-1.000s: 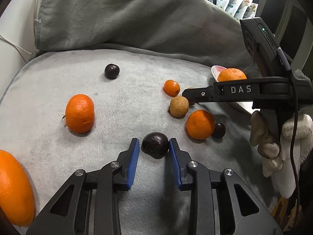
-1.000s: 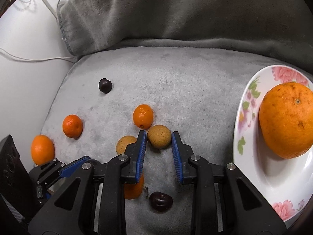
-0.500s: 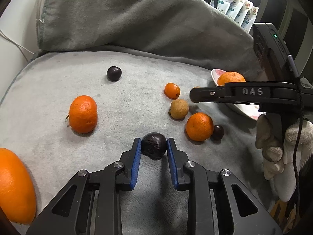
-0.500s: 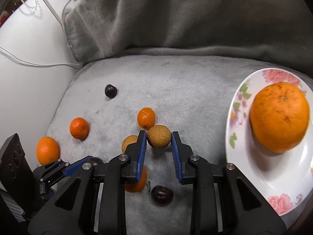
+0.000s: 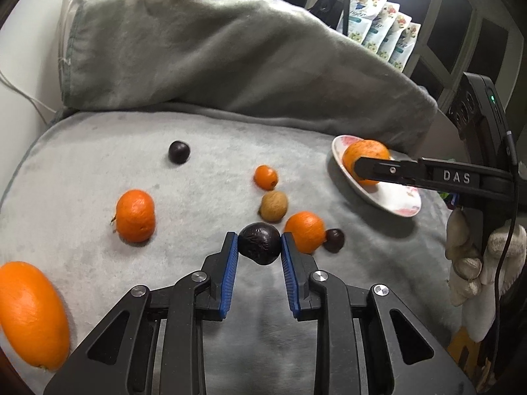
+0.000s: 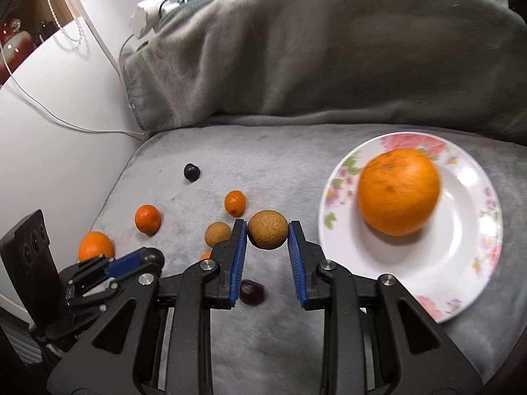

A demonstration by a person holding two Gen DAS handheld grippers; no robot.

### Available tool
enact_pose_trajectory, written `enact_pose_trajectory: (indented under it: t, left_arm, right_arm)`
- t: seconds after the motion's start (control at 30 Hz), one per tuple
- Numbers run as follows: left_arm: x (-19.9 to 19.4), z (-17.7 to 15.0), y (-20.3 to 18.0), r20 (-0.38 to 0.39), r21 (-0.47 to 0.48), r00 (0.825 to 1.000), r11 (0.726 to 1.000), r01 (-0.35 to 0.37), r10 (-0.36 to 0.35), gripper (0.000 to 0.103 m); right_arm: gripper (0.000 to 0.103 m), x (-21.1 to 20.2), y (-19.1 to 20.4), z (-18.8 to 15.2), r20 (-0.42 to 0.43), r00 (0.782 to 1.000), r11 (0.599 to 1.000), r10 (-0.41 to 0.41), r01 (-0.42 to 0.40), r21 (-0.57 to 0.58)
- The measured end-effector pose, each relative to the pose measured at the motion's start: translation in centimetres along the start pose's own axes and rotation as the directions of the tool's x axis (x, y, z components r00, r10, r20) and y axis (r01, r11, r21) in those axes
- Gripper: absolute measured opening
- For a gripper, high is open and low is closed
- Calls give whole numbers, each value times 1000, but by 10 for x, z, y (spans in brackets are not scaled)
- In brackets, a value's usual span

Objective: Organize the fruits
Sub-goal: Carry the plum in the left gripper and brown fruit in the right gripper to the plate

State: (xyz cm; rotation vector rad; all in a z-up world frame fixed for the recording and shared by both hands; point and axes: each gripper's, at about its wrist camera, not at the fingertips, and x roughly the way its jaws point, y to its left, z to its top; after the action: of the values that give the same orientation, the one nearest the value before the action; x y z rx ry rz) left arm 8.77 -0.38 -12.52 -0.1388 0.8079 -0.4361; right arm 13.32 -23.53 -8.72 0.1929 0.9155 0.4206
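Note:
My left gripper (image 5: 259, 246) is shut on a dark wrinkled fruit (image 5: 259, 243) and holds it above the grey blanket. My right gripper (image 6: 267, 234) is shut on a tan round fruit (image 6: 267, 229), lifted left of the flowered plate (image 6: 467, 256). A big orange (image 6: 398, 191) lies on that plate. On the blanket lie a second tan fruit (image 5: 274, 206), mandarins (image 5: 135, 215) (image 5: 304, 231), a small kumquat (image 5: 265, 176) and two dark plums (image 5: 179, 152) (image 5: 334, 240).
A large orange (image 5: 31, 312) lies at the blanket's near left edge. A bunched grey blanket fold (image 5: 214, 52) rises behind the fruits. A white wall with a cable (image 6: 66, 121) is to the left. Snack packets (image 5: 382, 29) stand at the far right.
Both grippers have lifted their fruits off the blanket. The right gripper has moved toward the plate with the tan fruit. The left gripper closed on the dark fruit and raised it.

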Motion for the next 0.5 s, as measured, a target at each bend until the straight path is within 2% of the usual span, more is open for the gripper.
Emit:
enact_pose_trajectory:
  t: [0.2,0.5]
  left_arm:
    - [0,9,-16,14,14,999,999,36,-37,25]
    - [12,22,-49,16,53,995,994,98,-99,25]
  right_arm:
    - [27,-31,-19,-10,52,997,998,-58,58,10]
    - [27,-60,-53,-26,78,984,987,-158,156,34]
